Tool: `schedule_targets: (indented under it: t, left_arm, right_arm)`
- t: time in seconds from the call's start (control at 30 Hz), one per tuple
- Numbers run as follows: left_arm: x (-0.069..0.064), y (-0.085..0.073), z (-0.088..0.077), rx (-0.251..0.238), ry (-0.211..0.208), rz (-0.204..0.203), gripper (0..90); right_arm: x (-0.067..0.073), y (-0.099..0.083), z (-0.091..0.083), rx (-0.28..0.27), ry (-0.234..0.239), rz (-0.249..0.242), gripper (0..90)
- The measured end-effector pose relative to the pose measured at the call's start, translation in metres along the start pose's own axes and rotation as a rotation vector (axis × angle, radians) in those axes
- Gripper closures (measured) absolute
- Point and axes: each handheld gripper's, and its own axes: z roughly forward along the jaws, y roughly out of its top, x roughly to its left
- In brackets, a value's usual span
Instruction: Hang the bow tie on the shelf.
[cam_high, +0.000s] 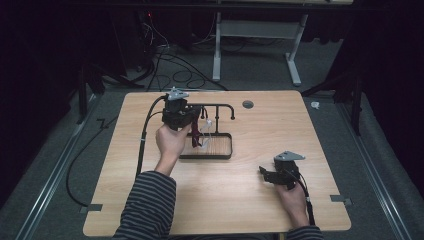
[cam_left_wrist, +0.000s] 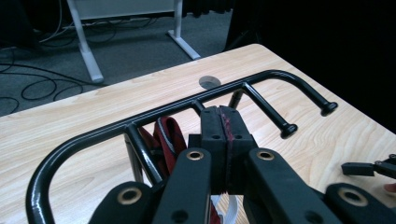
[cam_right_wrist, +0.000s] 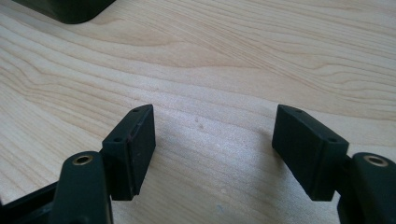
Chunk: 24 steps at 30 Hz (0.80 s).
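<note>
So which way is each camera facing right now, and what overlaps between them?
High view: above the person's side, looking forward and down on the table; both forearms, left gripper at the black rack, right gripper.
Left gripper view: along shut jaws pinching a red strip, over the rack.
Right gripper view: down at bare tabletop between open jaws.
Shared: the rack, in high and left gripper views.

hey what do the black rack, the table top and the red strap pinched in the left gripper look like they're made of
Rack: probably metal tubing with a glossy black coat; it shows bright highlights and rounded end caps.
Table top: light wood or wood-look laminate, matte, with clear grain lines.
Red strap: looks like woven fabric with a pale edge, soft and folded; a red sliver sits between the shut pads of the left gripper.
</note>
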Motion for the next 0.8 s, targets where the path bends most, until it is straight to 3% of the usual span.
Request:
schedule_targets:
  t: [0.33,0.43,0.67,0.8]
  left_arm:
    - [-0.001,-0.002,0.005,0.003,0.023,0.026,87.3]
    - [0.000,-0.002,0.004,-0.001,0.012,0.019,85.9]
    - [-0.004,-0.003,-0.005,-0.005,0.003,0.043,77.7]
    - [-0.003,-0.006,-0.013,-0.007,-0.003,0.034,71.5]
  right_arm:
    - [0.000,0.000,0.000,0.001,0.007,-0.007,31.3]
    - [0.001,0.000,-0.001,0.003,0.011,-0.009,31.3]
    - [0.001,0.000,-0.001,0.003,0.016,-0.015,31.3]
    - [0.001,-0.001,-0.001,-0.002,0.019,-0.017,31.3]
